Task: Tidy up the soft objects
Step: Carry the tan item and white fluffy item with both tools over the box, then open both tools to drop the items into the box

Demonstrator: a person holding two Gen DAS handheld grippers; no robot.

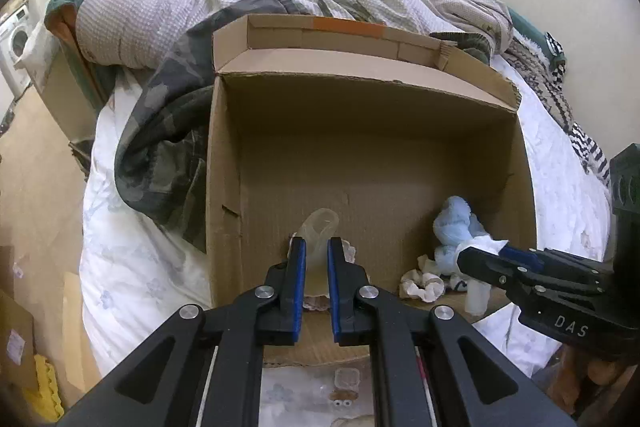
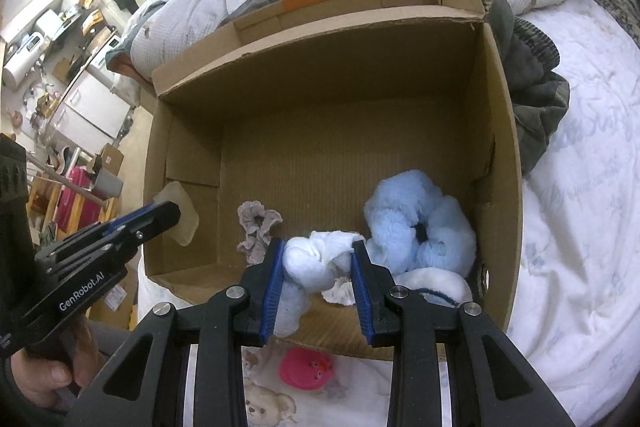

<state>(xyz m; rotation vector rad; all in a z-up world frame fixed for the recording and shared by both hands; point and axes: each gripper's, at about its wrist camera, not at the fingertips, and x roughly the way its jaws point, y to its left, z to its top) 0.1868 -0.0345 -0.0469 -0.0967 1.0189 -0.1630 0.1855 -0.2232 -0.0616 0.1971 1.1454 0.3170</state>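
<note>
Cardboard box [image 2: 500, 131] sitting open on bed [image 2: 580, 227], holding soft stuff. Right gripper [image 2: 319, 255] squeezing knotted white cloth [image 2: 316, 257] over near edge. Fluffy blue scrunchie [image 2: 420, 231] lying just right of it, small grey scrunchie [image 2: 256, 227] to left. Left gripper [image 1: 317, 247] pinching translucent squishy piece [image 1: 320, 227] at box's near left side. Pink toy [image 2: 306, 369] lying outside, near.

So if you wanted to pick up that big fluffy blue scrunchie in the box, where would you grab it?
Probably the plump loop of the blue scrunchie nearest the open box top, coming straight down from above. It lies flat with its hole facing up, and the cardboard box wall crowds its right side, so a side approach looks blocked.
</note>
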